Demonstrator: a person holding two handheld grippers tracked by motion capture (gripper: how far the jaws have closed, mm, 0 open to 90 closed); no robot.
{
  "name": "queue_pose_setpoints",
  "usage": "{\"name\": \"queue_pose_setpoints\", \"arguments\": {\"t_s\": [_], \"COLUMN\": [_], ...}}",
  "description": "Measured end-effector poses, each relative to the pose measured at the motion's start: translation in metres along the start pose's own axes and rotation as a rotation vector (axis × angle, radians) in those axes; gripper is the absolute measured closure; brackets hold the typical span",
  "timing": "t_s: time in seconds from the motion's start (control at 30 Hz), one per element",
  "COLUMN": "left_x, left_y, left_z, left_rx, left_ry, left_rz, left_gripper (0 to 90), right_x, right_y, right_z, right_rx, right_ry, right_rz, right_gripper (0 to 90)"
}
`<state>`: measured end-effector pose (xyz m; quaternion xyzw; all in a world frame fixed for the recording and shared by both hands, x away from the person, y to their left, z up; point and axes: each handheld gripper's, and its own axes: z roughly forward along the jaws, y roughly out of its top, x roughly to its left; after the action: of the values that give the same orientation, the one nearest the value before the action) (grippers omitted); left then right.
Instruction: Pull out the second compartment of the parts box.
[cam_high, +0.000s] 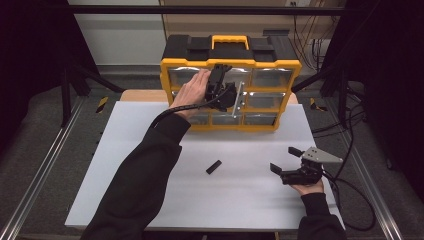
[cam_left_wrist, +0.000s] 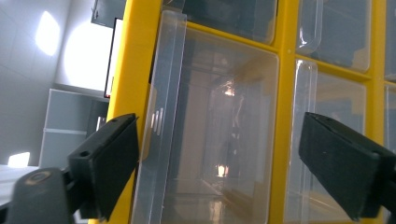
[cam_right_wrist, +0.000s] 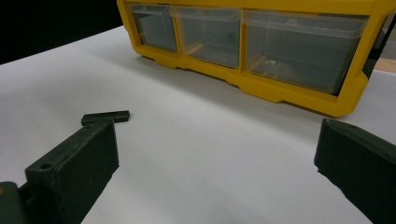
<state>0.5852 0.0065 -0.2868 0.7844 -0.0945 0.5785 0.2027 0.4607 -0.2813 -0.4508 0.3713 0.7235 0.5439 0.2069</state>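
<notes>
A yellow-framed organizer with clear plastic drawers and a black top stands upright at the far side of the white table. My left gripper is held up against its front. In the left gripper view my left gripper is open, its black jaws wide apart on either side of one clear drawer without pressing it. A small black bar lies flat mid-table. My right gripper rests low at the near right, open and with nothing between its jaws; the black bar lies just beyond its left jaw.
The white table top runs from the organizer to the near edge. A wooden board shows behind it at the left. Black frame posts and cables stand at both sides, and metal rails run along the floor.
</notes>
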Motion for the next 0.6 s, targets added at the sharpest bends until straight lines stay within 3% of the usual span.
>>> {"name": "queue_pose_setpoints", "arguments": {"t_s": [0.6], "left_x": [-0.0029], "left_y": [0.0006], "left_z": [-0.0011], "left_rx": [0.007], "left_ry": [0.08], "left_rz": [0.037], "left_gripper": [30.1], "right_x": [-0.0001], "right_y": [0.0001], "right_z": [-0.0002], "right_rx": [-0.003], "right_ry": [0.001], "right_rz": [0.001], "right_gripper": [0.2]}}
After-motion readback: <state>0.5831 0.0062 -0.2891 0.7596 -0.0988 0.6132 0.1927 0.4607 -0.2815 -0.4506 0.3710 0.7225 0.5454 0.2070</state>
